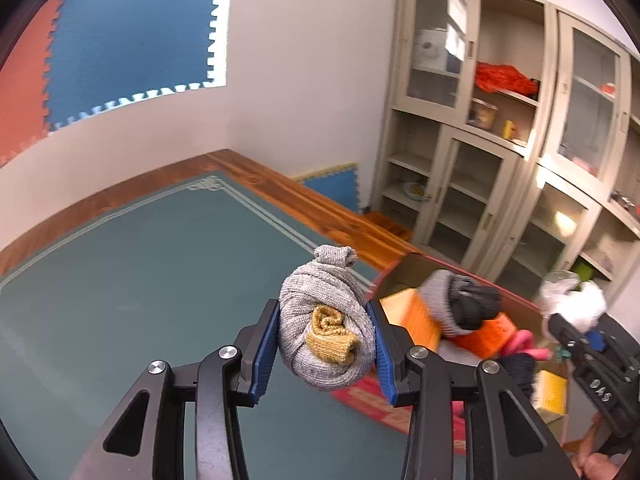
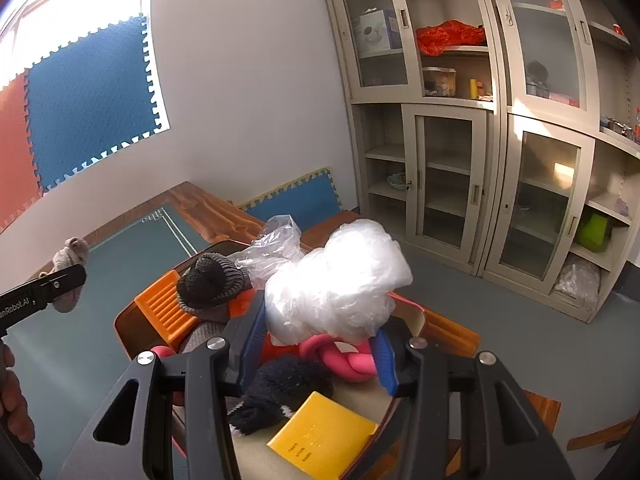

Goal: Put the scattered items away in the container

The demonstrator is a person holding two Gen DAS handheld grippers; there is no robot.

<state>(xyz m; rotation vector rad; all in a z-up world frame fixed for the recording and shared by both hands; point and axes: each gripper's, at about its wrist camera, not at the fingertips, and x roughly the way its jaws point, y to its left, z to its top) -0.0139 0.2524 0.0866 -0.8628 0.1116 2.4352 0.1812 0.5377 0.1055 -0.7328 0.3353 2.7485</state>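
My left gripper point(image 1: 326, 344) is shut on a rolled grey sock bundle point(image 1: 324, 320) with a mustard cuff, held above the teal table mat just left of the cardboard box point(image 1: 400, 276). That bundle point(image 2: 70, 258) and the left gripper's finger also show at the left of the right wrist view. My right gripper point(image 2: 316, 344) is shut on a crumpled clear plastic bag point(image 2: 340, 284), held over the box point(image 2: 128, 324). Inside the box lie an orange plastic piece point(image 2: 164, 308), a grey and black knit hat point(image 2: 212, 280), a pink item point(image 2: 344, 360), a dark sock point(image 2: 284, 388) and a yellow booklet point(image 2: 320, 436).
The teal mat point(image 1: 140, 280) covers a wooden table point(image 1: 312, 200) against a white wall. Beige glass-door cabinets point(image 2: 480, 140) stand at the right on a grey floor. Foam puzzle mats point(image 2: 88, 100) hang on the wall. A person's hand point(image 2: 12, 400) shows at the left edge.
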